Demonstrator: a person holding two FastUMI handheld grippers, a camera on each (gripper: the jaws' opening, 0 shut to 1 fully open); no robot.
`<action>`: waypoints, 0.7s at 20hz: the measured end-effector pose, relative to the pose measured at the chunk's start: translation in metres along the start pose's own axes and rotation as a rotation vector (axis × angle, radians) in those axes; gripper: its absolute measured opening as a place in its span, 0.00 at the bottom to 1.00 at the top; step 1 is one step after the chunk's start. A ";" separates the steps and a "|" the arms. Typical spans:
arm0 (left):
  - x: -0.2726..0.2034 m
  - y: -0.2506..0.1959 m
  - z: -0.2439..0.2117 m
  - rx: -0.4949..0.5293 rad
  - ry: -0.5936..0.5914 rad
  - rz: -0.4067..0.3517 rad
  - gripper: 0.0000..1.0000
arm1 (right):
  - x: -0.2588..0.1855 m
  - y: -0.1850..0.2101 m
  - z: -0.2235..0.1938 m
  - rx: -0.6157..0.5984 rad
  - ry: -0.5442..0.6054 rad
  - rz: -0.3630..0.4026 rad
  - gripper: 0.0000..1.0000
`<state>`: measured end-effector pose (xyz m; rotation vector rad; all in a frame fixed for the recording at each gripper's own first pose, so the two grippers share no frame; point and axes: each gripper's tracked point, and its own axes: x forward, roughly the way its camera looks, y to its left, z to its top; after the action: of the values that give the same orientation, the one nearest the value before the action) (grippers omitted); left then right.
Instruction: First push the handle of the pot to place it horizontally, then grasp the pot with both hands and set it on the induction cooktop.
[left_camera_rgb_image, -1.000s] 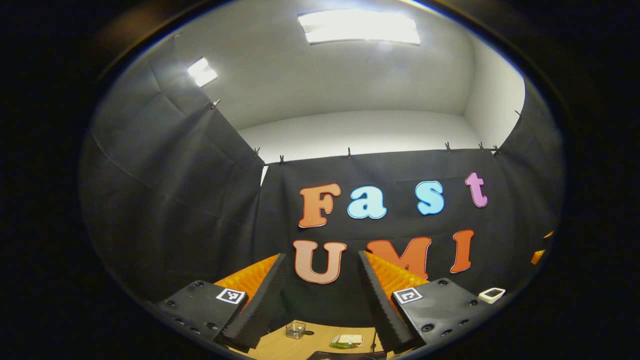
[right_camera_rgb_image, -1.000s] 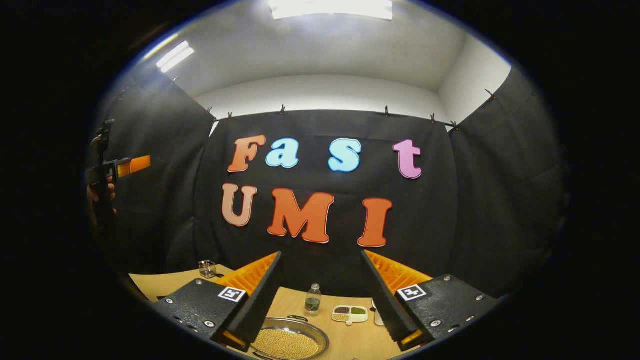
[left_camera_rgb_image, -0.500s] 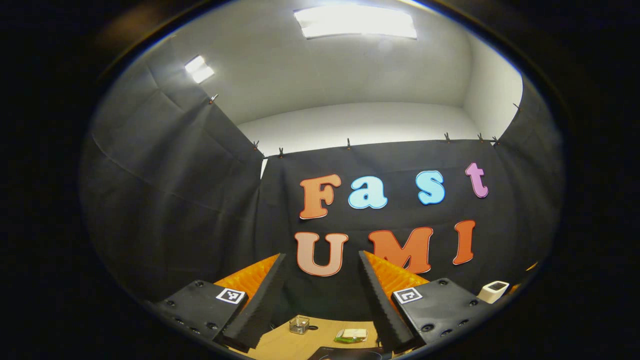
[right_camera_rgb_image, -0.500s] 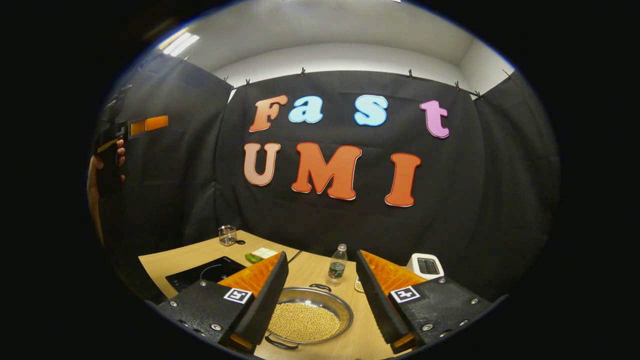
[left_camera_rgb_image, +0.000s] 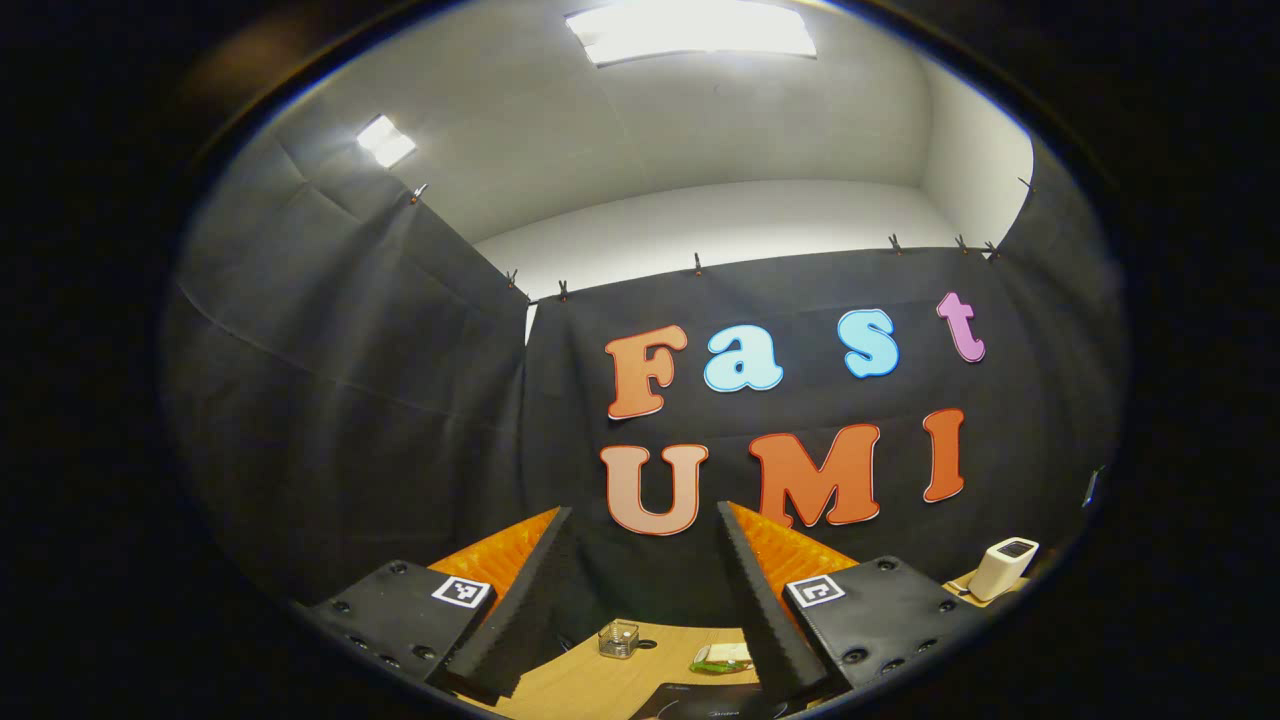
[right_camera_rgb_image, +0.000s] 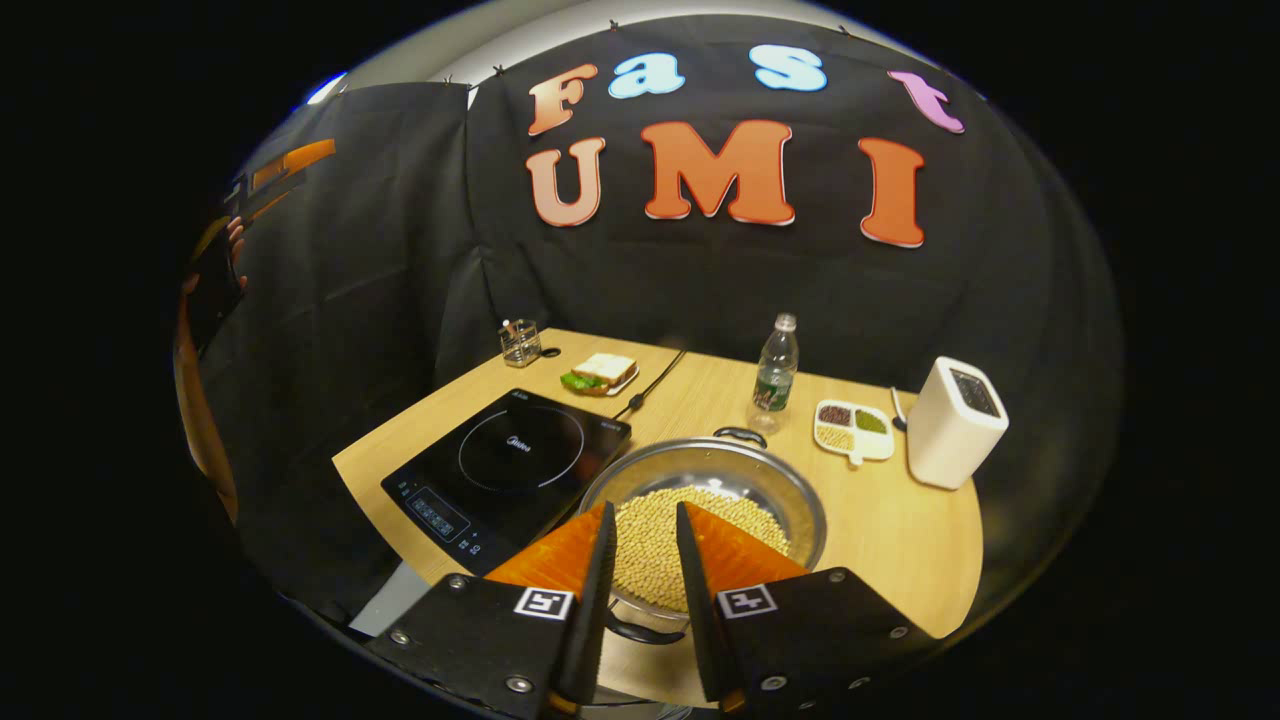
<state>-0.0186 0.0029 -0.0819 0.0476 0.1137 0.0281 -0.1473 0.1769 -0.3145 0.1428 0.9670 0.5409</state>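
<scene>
The right tool (right_camera_rgb_image: 640, 530) hangs just above the near rim of the pot (right_camera_rgb_image: 704, 500), its fingers drawn close with a narrow gap between them, gripping nothing. The pot, full of pale beans, sits on the counter (right_camera_rgb_image: 890, 530) just right of the induction cooktop (right_camera_rgb_image: 505, 465). Its near handle (right_camera_rgb_image: 645, 632) shows below the tool's fingers, and the far handle (right_camera_rgb_image: 740, 435) stands at the opposite rim, so the handle line runs near to far, away from the tool. I judge that line has to swing across, left to right, before both tools can take hold. The right tool is plainly the nearer one, almost over the near handle. The left tool (left_camera_rgb_image: 640, 590) is held high and well back, fingers spread wide and empty, aimed at the booth wall above the far edge of the counter.
</scene>
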 end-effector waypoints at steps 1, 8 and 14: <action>0.002 0.002 -0.003 0.002 0.008 0.005 0.91 | 0.006 0.005 -0.006 0.006 0.030 0.016 0.35; 0.005 0.015 -0.022 0.015 0.051 0.033 0.91 | 0.032 0.045 -0.068 0.098 0.260 0.140 0.05; 0.004 0.028 -0.029 0.028 0.053 0.054 0.91 | 0.055 0.064 -0.093 0.155 0.379 0.173 0.00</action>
<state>-0.0184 0.0320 -0.1099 0.0777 0.1663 0.0814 -0.2227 0.2483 -0.3860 0.2707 1.3759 0.6659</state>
